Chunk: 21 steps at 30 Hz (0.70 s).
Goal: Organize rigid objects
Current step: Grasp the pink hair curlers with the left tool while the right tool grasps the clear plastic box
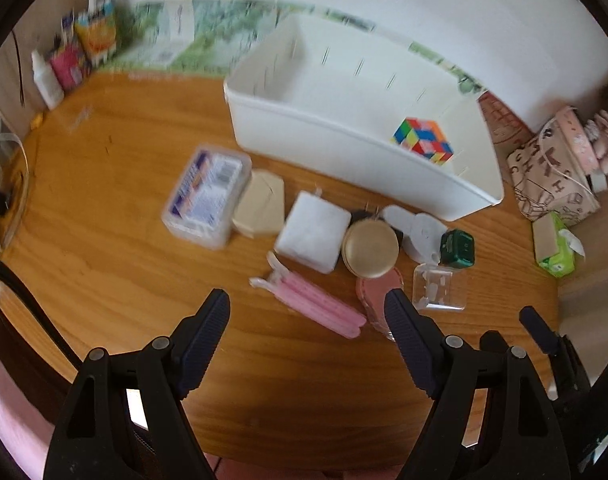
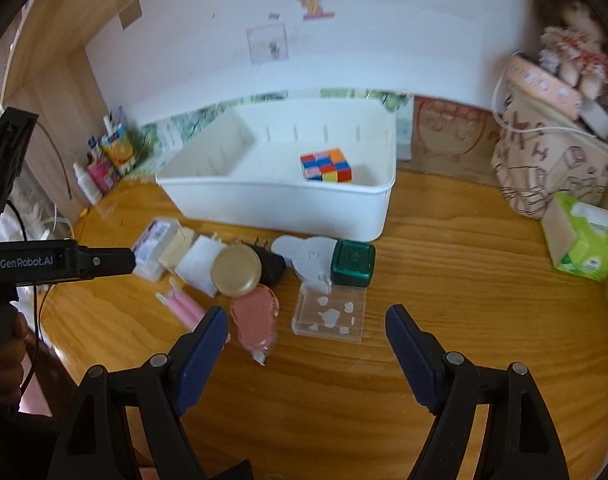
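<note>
A white bin (image 1: 344, 148) (image 2: 288, 208) stands at the back of the wooden table with a colourful puzzle cube (image 1: 423, 141) (image 2: 326, 165) inside. In front of it lies a row of small items: a clear swab box (image 1: 208, 196) (image 2: 154, 246), a beige case (image 1: 260, 204), a white square box (image 1: 314, 232), a round gold tin (image 1: 370, 246) (image 2: 236, 270), a green box (image 1: 457, 249) (image 2: 352, 264), a clear plastic case (image 1: 438, 286) (image 2: 330, 314), pink sticks (image 1: 316, 304) and a pink oval piece (image 2: 256, 316). My left gripper (image 1: 308, 304) and right gripper (image 2: 306, 320) hover open above them, empty.
Bottles and cartons (image 1: 76, 56) (image 2: 104, 160) crowd the back left corner. A patterned bag (image 1: 552, 176) (image 2: 552, 168) and a green tissue pack (image 1: 554, 244) (image 2: 584, 240) sit at the right. A hand (image 2: 4, 352) holds the left gripper's handle at the right wrist view's left edge.
</note>
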{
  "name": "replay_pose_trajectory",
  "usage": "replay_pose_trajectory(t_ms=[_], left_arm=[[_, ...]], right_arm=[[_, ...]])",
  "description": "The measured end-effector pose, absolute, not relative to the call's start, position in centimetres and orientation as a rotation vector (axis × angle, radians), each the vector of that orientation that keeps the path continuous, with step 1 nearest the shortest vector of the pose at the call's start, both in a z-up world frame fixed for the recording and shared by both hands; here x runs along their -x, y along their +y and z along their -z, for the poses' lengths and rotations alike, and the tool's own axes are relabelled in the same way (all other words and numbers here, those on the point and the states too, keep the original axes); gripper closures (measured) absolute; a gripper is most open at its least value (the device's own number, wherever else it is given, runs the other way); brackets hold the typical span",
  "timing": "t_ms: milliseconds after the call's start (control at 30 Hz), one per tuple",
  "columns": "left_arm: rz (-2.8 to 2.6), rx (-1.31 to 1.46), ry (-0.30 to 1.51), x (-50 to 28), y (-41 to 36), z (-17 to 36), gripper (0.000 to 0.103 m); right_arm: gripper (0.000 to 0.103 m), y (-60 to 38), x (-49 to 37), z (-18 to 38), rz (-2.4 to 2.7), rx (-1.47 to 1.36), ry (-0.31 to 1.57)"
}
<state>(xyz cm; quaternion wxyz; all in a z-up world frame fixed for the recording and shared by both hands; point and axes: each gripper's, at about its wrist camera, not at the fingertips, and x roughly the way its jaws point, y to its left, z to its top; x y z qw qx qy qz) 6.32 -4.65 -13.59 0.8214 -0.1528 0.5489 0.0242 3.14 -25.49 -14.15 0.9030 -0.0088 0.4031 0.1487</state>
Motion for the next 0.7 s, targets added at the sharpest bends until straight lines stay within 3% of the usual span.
replay_pose_trajectory(t_ms=[600,700], left_arm=[[-0.301,0.641,1.424,-8.7,-4.8,21.5,0.022],[-0.315,0.681,1.448,-8.8,-4.6,22.3,0.029]], right_arm=[[0.022,-26.2,-10.0,20.0,-0.516,0.112,1.117],[0.021,-26.1,-10.7,20.6,-0.513,0.118,1.142]])
